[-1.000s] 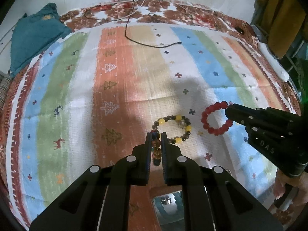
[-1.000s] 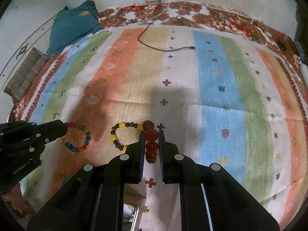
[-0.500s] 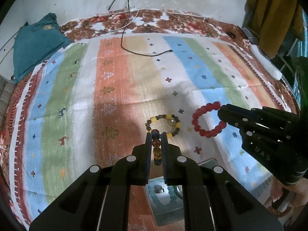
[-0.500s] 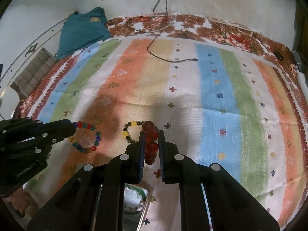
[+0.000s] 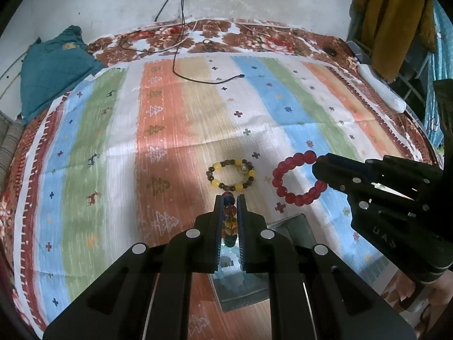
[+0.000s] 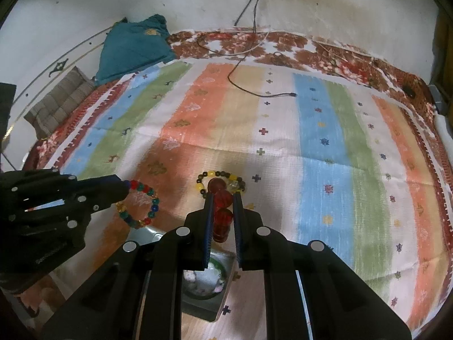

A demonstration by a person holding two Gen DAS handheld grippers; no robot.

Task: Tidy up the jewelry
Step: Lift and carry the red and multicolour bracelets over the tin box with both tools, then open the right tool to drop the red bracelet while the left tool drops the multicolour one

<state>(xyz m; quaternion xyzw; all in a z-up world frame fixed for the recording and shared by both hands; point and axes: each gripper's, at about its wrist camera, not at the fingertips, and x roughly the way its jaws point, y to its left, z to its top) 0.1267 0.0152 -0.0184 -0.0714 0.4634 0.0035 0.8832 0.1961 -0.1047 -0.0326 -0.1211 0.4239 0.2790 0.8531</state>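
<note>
Two claws each pinch a bracelet above the striped bedspread (image 5: 175,130), left claw (image 5: 229,198) clamping multicoloured glass beads (image 6: 138,206), right claw (image 6: 222,198) red beads (image 5: 294,178); either loop could slip.

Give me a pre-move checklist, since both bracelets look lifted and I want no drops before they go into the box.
1. Left gripper shut on multicoloured bracelet: ok.
2. Right gripper shut on red bracelet: ok.
3. Both bracelets hanging clear of the striped cloth: cannot tell.
4. Yellow-and-dark bracelet lying apart on the cloth: ok.
5. Box below the grippers: ok; whether its compartments are free: cannot tell.
</note>
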